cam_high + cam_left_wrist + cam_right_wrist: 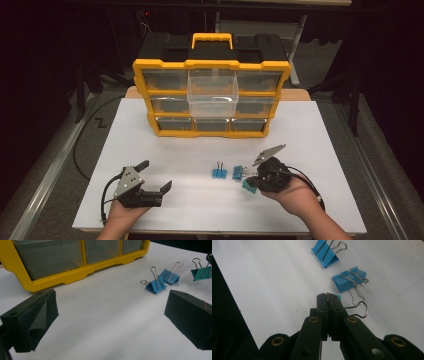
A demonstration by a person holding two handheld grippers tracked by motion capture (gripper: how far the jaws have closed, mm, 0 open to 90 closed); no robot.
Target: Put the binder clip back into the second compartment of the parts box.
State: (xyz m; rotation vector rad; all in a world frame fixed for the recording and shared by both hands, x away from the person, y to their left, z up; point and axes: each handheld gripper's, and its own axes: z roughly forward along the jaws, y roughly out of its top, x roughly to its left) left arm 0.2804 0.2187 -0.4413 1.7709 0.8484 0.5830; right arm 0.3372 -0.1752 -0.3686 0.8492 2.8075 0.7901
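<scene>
- High view: the right hand-held gripper (256, 181) is clamped on a teal binder clip (248, 186) just off the desk (165, 210); two blue binder clips (219, 173) lie beside it. The pick-up looks done; next comes carrying it to the pulled-out clear drawer (212, 95) of the yellow organizer (210, 64).
- Left gripper view: the left hand-held gripper (110, 317) rests with jaws apart, empty.
- Right gripper view: jaws together on the teal clip's wire handle.

A white table (150, 145) stands on grey floor (50, 150) amid dark surroundings.
</scene>
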